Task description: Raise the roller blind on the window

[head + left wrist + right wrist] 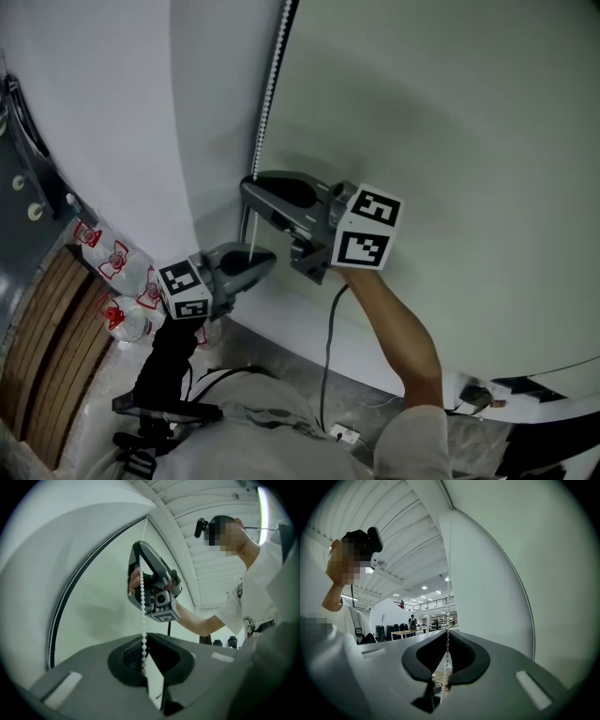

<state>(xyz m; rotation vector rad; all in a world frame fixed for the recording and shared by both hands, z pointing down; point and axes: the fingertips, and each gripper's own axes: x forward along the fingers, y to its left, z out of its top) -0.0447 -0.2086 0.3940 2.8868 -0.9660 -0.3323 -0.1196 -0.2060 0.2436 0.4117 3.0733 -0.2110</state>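
Note:
A white bead chain (272,84) hangs down the left edge of the pale roller blind (450,141). My right gripper (249,193) points left at the chain and is shut on it. In the right gripper view the chain (448,606) runs down between the closed tips of the right gripper (448,631). My left gripper (267,261) sits just below and is also shut on the same strand. From the left gripper view, the chain (142,602) rises straight from my left gripper (144,635) to the right gripper (140,555). The loop's other strand (61,606) hangs beside the blind.
A white wall (112,112) stands left of the blind. Plastic bottles (122,272) and wooden slats (47,347) lie on the floor at lower left. Cables (328,347) trail from the grippers towards the person's body.

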